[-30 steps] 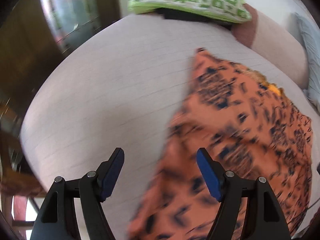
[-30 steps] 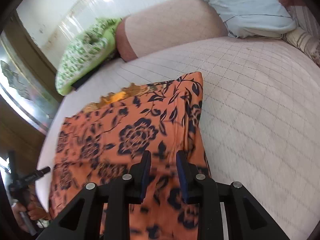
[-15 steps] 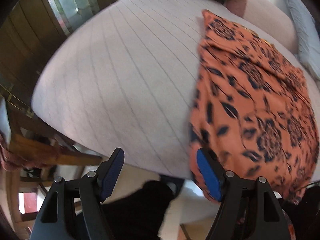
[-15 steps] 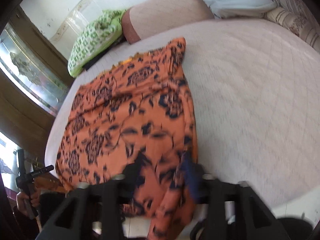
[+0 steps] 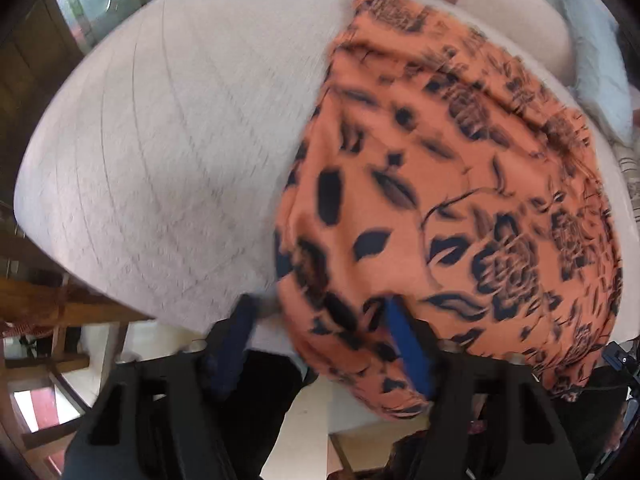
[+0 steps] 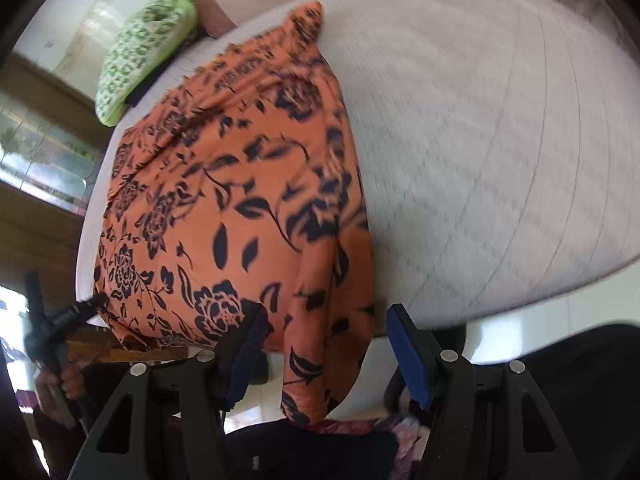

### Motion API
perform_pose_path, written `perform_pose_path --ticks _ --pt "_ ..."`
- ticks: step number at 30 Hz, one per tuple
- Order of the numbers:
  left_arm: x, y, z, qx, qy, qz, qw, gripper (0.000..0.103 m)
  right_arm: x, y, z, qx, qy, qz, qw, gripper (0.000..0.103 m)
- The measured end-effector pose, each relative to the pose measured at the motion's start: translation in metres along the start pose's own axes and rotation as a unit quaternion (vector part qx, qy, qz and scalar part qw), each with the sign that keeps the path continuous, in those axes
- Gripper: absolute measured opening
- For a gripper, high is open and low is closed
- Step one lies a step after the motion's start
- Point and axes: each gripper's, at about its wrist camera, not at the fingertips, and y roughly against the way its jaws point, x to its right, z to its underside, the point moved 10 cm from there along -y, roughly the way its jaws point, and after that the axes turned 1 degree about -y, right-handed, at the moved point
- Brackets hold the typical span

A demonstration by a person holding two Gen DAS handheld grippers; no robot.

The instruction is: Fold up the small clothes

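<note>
Orange floral garment (image 5: 460, 200) lay on bed (image 5: 168, 152), near hem overhanging. Left gripper (image 5: 320, 344) closing around hem; right gripper (image 6: 324, 356) apart, hem between, unpinched. Best gripped both corners level, then carried far.

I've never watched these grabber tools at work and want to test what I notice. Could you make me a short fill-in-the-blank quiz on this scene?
1. The cloth is orange with a dark ____ print.
2. It lies on a white quilted ____, its near edge hanging over the side.
3. The pads on the right gripper are coloured ____.
4. The pillow at the far end is white and ____.

Missing words: floral; bed; blue; green
</note>
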Motion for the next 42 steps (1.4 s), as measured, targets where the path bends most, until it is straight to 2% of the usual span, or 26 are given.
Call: perform_pose_path --ticks 3,6,10,12,13,14,15,17,19,20,21,22,23,24,25,30,32,33,37,42 --pt "-0.003 0.009 0.008 0.013 -0.018 0.006 0.9997 0.037 -0.006 -0.013 0.009 -0.019 0.005 -0.001 1.0 0.065" --pt "-0.019 0.021 0.032 -0.001 -0.012 0.03 0.9995 0.022 -0.009 -0.031 0.018 -0.047 0.018 0.017 0.999 0.065" --pt "-0.042 0.025 0.063 -0.023 -0.02 0.004 0.9995 0.017 -0.004 -0.049 0.032 -0.077 0.012 0.026 0.997 0.065" --pt "-0.049 0.03 0.07 -0.028 -0.009 0.017 0.9994 0.017 0.0 -0.051 0.033 -0.076 0.006 0.026 0.997 0.065" --pt "-0.051 0.032 0.073 -0.029 -0.007 0.027 0.9992 0.018 0.002 -0.052 0.032 -0.074 0.001 0.022 0.997 0.065" --pt "-0.051 0.033 0.074 -0.032 -0.009 0.034 0.9989 0.029 0.003 -0.052 0.031 -0.072 -0.003 0.018 0.997 0.065" --pt "-0.054 0.033 0.077 -0.037 -0.014 0.035 0.9986 0.053 0.005 -0.053 0.029 -0.071 -0.008 0.013 0.997 0.065" --pt "-0.051 0.026 0.075 -0.039 -0.021 0.029 0.9986 0.076 0.006 -0.056 0.028 -0.072 -0.012 0.002 0.997 0.065" --pt "-0.043 0.024 0.078 -0.038 -0.036 0.042 0.9978 0.076 0.005 -0.058 0.029 -0.068 0.003 -0.004 0.998 0.064" --pt "-0.042 0.022 0.082 -0.04 -0.04 0.051 0.9971 0.076 0.003 -0.059 0.03 -0.065 0.011 -0.004 0.998 0.054" --pt "-0.041 0.021 0.084 -0.041 -0.039 0.057 0.9968 0.067 0.002 -0.059 0.031 -0.065 0.021 -0.003 0.998 0.035" --pt "-0.041 0.019 0.086 -0.046 -0.035 0.061 0.9965 0.055 0.003 -0.058 0.032 -0.063 0.026 0.004 0.998 0.031" --pt "-0.043 0.015 0.09 -0.06 -0.028 0.062 0.9958 0.027 0.002 -0.057 0.032 -0.06 0.03 0.008 0.998 0.023" --pt "-0.041 0.005 0.089 -0.074 -0.019 0.068 0.9948 0.012 0.001 -0.053 0.032 -0.059 0.037 0.01 0.998 0.011" --pt "-0.043 0.004 0.091 -0.078 -0.012 0.074 0.9941 0.008 -0.001 -0.051 0.032 -0.06 0.04 0.007 0.997 0.01" --pt "-0.052 0.024 0.089 -0.064 -0.031 0.095 0.9929 0.006 -0.02 -0.019 0.035 -0.062 0.044 -0.055 0.996 0.007" --pt "-0.051 0.04 0.083 -0.056 -0.038 0.126 0.9897 0.006 -0.032 0.0 0.031 -0.057 0.046 -0.087 0.994 0.007" --pt "-0.037 0.042 0.073 -0.054 -0.04 0.14 0.9878 0.006 -0.037 0.009 0.028 -0.054 0.048 -0.105 0.992 0.007" --pt "-0.032 0.092 0.046 -0.018 -0.043 0.223 0.9737 0.006 -0.062 0.056 -0.002 -0.015 0.048 -0.184 0.982 0.007" --pt "-0.019 0.144 -0.016 0.044 -0.02 0.288 0.9563 0.006 -0.094 0.105 -0.061 0.07 0.035 -0.253 0.964 0.007"
